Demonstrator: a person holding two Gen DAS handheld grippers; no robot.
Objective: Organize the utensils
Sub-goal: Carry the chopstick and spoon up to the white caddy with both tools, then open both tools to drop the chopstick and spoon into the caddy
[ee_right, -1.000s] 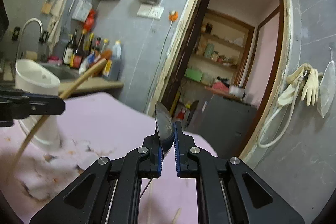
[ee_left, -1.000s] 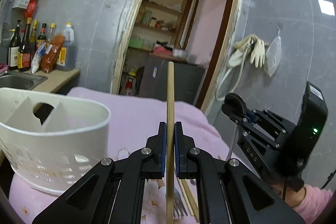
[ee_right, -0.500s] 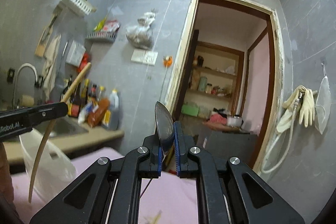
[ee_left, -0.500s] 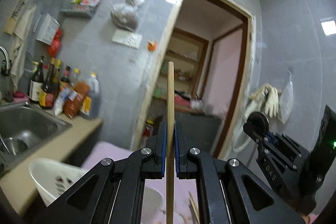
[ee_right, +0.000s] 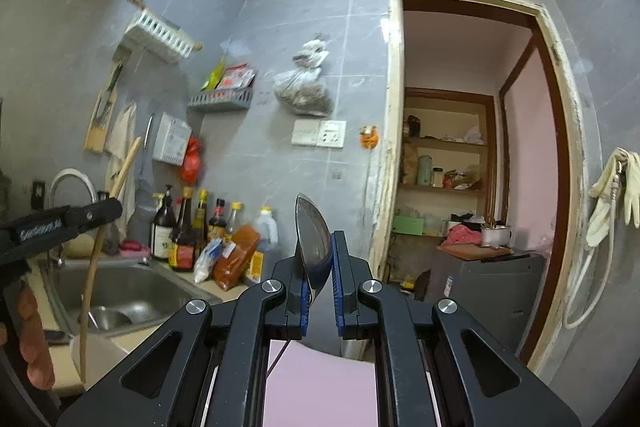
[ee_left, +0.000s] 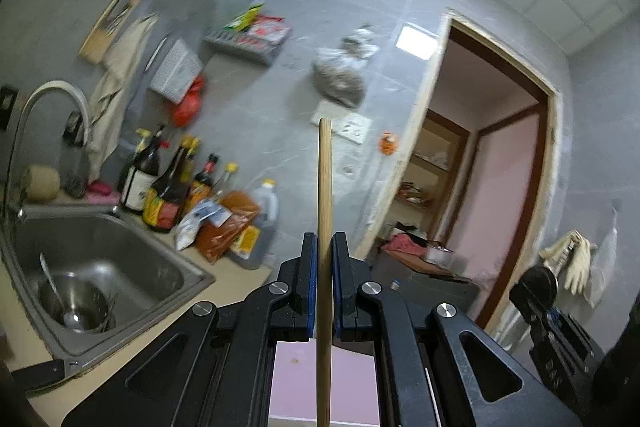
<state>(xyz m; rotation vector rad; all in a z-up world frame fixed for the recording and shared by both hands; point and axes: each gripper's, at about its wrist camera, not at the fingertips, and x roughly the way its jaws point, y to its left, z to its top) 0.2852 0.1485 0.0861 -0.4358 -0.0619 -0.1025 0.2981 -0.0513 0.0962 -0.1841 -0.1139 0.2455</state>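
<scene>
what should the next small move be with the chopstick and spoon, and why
Probably bring both hands back down toward the white basket. The left gripper is shut on a wooden chopstick and the right gripper is shut on a metal spoon, both pointing at the wall, with only the basket's rim showing low in the right view, under the chopstick's lower end.

Quick tally: two hand-held grippers, the left hand-held gripper [ee_left: 324, 283] with one wooden chopstick [ee_left: 324, 227] and the right hand-held gripper [ee_right: 319, 279] with one metal spoon [ee_right: 313, 239]. One sink [ee_right: 116, 287] in the counter [ee_left: 224, 277], one steel bowl [ee_left: 76, 301] inside the sink, one tap [ee_left: 44, 107] above it. Right of the sink I count about five dark bottles [ee_right: 182, 227] and one clear jug [ee_right: 267, 229], hard to be exact.
</scene>
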